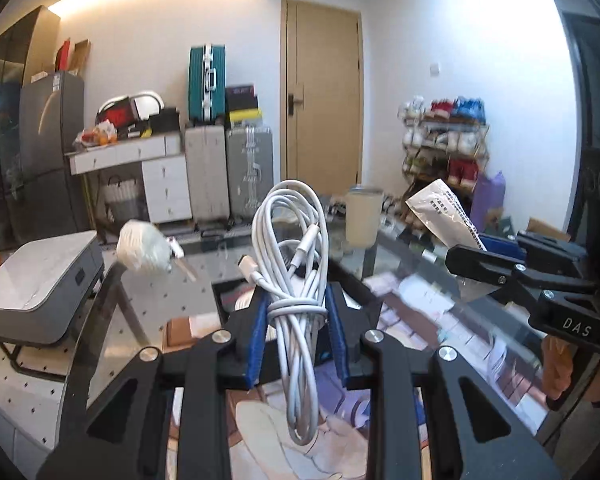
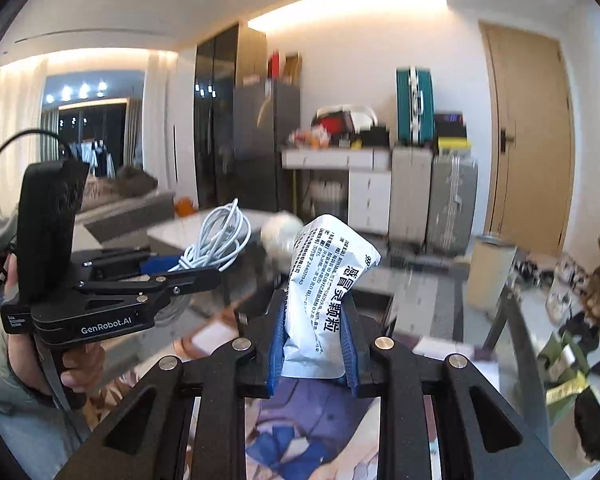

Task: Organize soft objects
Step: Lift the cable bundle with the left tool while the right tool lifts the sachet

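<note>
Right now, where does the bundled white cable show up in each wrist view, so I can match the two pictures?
Left wrist view: the white cable stands at centre, clamped between the left gripper and its blue fingers.
Right wrist view: the same cable sits left of centre, sticking out of the left gripper seen side-on.
Shared landmark: the teal suitcase against the far wall.

glossy foil sachet [image 2: 324, 300], smooth rubbery cable [image 1: 296, 264]
</note>
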Available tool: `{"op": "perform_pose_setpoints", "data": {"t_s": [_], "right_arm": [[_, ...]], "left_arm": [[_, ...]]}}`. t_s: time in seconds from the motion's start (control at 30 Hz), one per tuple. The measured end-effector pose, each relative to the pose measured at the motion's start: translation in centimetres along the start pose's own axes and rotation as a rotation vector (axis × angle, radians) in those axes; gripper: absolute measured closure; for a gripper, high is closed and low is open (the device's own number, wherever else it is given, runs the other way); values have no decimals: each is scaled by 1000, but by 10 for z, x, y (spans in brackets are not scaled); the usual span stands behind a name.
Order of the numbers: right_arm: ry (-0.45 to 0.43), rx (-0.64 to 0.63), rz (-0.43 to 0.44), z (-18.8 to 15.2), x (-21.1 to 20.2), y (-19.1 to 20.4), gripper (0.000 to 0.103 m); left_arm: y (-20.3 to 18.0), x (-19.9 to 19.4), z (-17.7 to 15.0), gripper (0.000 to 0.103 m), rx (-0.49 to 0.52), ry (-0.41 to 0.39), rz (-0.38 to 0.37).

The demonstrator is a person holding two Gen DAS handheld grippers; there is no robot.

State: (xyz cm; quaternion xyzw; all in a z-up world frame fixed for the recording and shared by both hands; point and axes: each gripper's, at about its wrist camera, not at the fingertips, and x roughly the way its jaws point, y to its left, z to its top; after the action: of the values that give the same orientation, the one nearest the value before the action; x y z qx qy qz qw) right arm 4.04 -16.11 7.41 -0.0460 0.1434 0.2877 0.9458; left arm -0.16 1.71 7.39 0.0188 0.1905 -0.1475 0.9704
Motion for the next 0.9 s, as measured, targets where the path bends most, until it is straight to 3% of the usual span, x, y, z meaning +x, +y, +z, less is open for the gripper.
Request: {"op": "perform_pose_setpoints", "data": {"t_s": [0.17, 0.9], "right_arm": [[-42, -11, -3, 2, -8, 6, 79], [-59, 15, -3, 17, 5, 12, 79]], "left_arm": [[5, -9, 3, 76, 7, -56, -11], [1, 5, 20, 76, -21, -74, -29]]}}
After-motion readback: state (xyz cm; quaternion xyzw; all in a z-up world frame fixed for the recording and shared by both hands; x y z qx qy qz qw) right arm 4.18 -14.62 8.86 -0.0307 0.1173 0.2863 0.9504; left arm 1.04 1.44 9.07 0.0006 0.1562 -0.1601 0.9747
